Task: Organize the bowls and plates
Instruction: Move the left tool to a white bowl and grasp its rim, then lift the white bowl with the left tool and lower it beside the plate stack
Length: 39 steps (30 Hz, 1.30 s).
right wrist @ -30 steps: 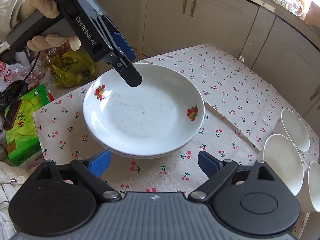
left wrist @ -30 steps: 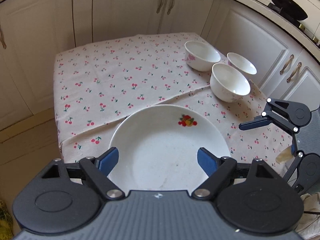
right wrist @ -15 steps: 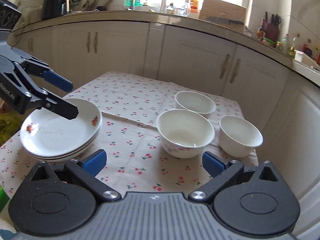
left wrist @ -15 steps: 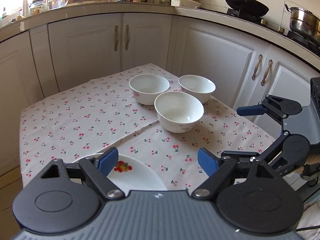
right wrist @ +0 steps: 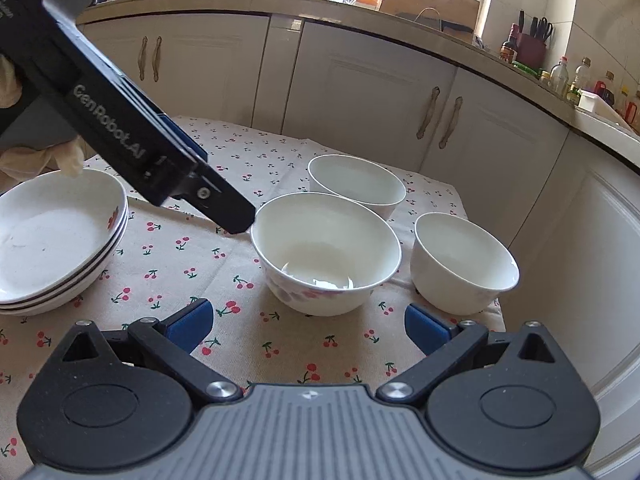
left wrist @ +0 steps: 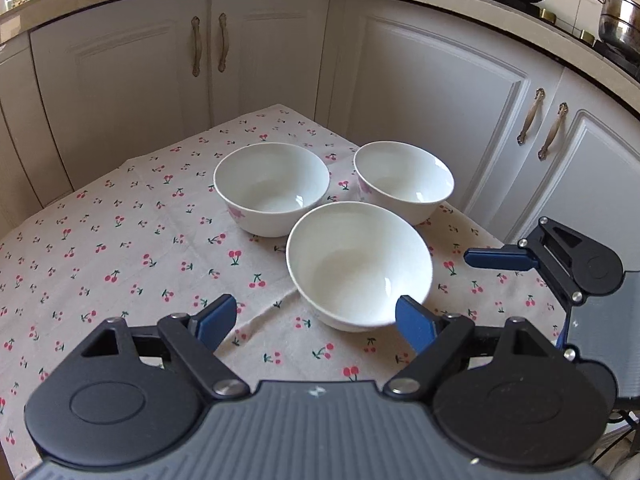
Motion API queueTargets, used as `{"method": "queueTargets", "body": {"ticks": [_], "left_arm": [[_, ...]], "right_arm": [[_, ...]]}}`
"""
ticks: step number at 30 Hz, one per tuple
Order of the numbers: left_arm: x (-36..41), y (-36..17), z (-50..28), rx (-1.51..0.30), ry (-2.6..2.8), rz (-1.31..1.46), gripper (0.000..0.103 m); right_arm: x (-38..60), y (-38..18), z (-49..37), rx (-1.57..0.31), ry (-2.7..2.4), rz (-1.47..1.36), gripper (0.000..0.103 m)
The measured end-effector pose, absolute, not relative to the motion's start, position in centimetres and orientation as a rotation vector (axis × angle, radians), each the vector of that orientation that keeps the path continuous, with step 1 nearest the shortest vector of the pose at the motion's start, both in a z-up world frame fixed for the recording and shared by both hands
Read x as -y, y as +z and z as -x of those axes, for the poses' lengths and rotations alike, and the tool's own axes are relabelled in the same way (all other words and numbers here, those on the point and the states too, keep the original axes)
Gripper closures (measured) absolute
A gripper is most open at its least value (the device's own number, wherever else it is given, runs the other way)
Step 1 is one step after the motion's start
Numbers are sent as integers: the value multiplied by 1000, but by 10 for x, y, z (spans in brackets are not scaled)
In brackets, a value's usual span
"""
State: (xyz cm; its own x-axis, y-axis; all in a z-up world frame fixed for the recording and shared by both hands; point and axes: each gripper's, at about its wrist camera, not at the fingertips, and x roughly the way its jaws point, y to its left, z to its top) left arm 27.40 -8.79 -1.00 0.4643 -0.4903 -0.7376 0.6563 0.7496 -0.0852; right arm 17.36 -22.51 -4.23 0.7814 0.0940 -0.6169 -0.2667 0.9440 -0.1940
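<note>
Three white bowls stand close together on the cherry-print tablecloth (left wrist: 120, 256). In the left wrist view the nearest bowl (left wrist: 358, 264) sits just ahead of my open, empty left gripper (left wrist: 316, 320), with two more bowls (left wrist: 272, 186) (left wrist: 404, 180) behind it. In the right wrist view the same near bowl (right wrist: 326, 252) is straight ahead of my open, empty right gripper (right wrist: 306, 322). A stack of white plates (right wrist: 56, 240) with fruit prints sits at the left. The left gripper (right wrist: 224, 208) reaches in from the upper left, close to the near bowl's rim.
White kitchen cabinets (left wrist: 436, 100) surround the table on the far and right sides. The right gripper (left wrist: 532, 260) shows at the right edge of the left wrist view. The table's right edge (right wrist: 498, 308) lies just beyond the rightmost bowl (right wrist: 464, 264).
Both grippers have swung from the plate stack toward the three bowls and moved closer. The plates have left the left wrist view. Both grippers stay open.
</note>
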Motion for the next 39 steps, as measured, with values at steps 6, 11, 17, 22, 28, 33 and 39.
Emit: {"method": "queueTargets", "body": {"ticks": [6, 11, 17, 22, 28, 33, 39], "left_arm": [[108, -23, -303, -858, -751, -226, 19], [120, -31, -314, -867, -788, -224, 25], [130, -35, -320, -876, -822, -221, 28], [134, -37, -322, -880, -835, -222, 30], [139, -37, -324, -883, -841, -229, 30], [138, -36, -321, -882, -839, -235, 30], [137, -26, -305, -865, -837, -258, 30]], "right_arm": [[230, -52, -197, -670, 206, 246, 0], [233, -57, -206, -673, 209, 239, 0], [234, -59, -212, -665, 214, 240, 2], [234, -58, -216, -658, 222, 237, 11], [236, -57, -217, -658, 225, 228, 12], [235, -56, -217, -669, 225, 230, 12], [234, -45, -208, -667, 241, 228, 12]]}}
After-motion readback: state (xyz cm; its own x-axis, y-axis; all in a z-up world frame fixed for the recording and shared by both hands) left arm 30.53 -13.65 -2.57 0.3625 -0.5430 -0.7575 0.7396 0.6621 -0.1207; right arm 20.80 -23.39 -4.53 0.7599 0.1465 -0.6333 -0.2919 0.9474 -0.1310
